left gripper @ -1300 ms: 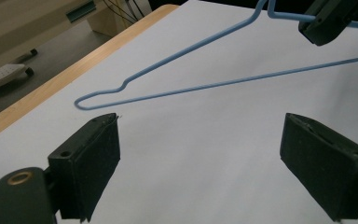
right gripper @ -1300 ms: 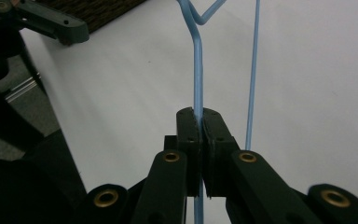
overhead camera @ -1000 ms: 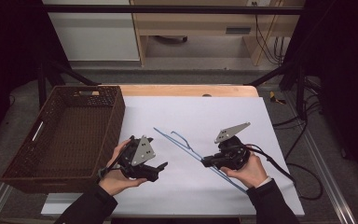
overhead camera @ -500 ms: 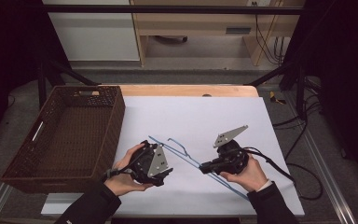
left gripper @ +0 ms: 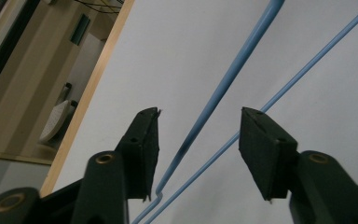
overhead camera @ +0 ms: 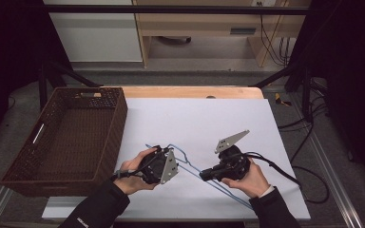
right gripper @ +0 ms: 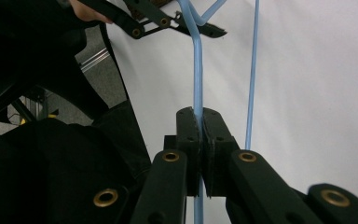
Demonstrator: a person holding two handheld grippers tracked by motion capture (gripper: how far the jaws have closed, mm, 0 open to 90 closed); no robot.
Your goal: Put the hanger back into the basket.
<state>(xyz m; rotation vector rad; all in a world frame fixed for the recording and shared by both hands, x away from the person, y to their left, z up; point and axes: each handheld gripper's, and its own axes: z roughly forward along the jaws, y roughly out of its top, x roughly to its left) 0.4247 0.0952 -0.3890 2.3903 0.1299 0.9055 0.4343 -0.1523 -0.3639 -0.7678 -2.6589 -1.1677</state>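
Centrally on the white bench (overhead camera: pixel 209 123) lies a blue wire hanger (overhead camera: pixel 190 167), running diagonally from near the basket toward the near right edge. Right claw (right gripper: pixel 199 122): jaws pressed together on one blue wire of the hanger, the wire passing straight up between the pads; the hanger's second wire runs just beside, outside the jaws. In the high view the right claw (overhead camera: pixel 204 175) points left, held by the right hand (overhead camera: pixel 247 176), grey three-cornered plate tilted up above it.

Left claw (left gripper: pixel 198 144): jaws wide apart, nothing gripped. Two blue wires of the hanger pass through the gap between them, lying on the bench surface; whether a pad touches either wire, cannot tell. In the high view the left claw (overhead camera: pixel 171 164) sits at the hanger's far-left end, left hand (overhead camera: pixel 133 171) wrapped around it.

Brown woven basket (overhead camera: pixel 119 118) stands at the bench's left edge, well apart from the hanger's right end.

Writing: small pale mark on the left sleeve (overhead camera: pixel 95 209), too small to read. No other labels legible.
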